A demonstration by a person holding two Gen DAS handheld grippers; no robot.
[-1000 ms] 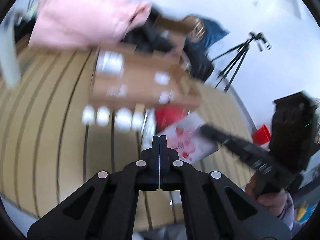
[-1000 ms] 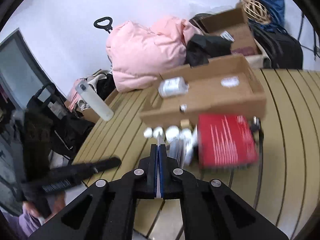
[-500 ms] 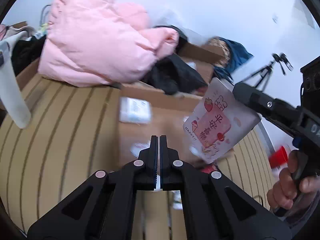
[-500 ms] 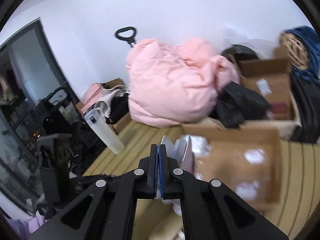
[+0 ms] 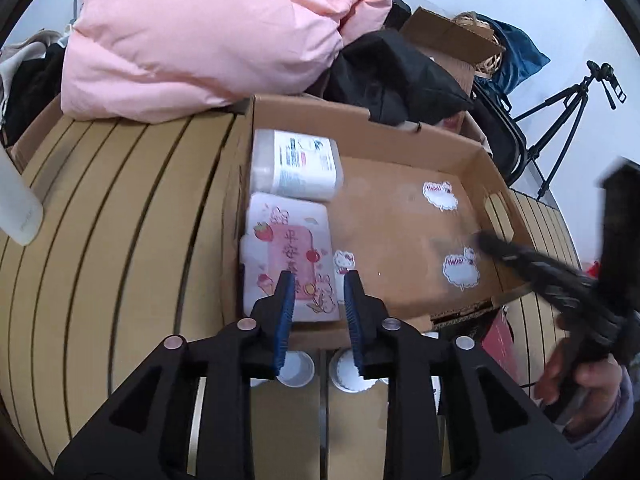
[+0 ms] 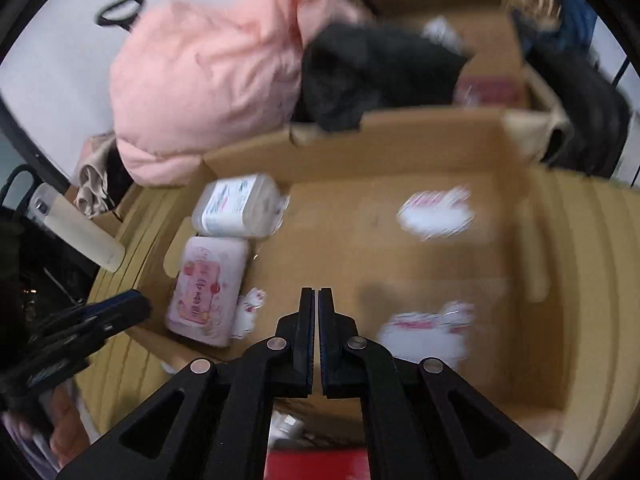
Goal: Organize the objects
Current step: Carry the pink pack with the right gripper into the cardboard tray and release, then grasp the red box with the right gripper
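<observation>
A: Largest first. The slatted table [image 5: 120, 240] carries a shallow cardboard tray [image 5: 486, 168]; a pink quilted bundle [image 5: 200, 28] lies behind it.

B: Inside the tray, at its left end, a white labelled tub [image 5: 296, 166] lies just beyond a pink strawberry-print packet [image 5: 290, 256], both flat.

A: The left gripper [image 5: 318, 292]?

B: Its jaws have just been opening, nothing between them, above the packet. The right gripper [image 6: 319, 312] is closed and empty over the tray floor

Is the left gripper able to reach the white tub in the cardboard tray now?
Probably yes. The left gripper, jaws just opened and empty, hangs over the pink pack; the white tub lies uncovered right behind it in the cardboard tray.
</observation>
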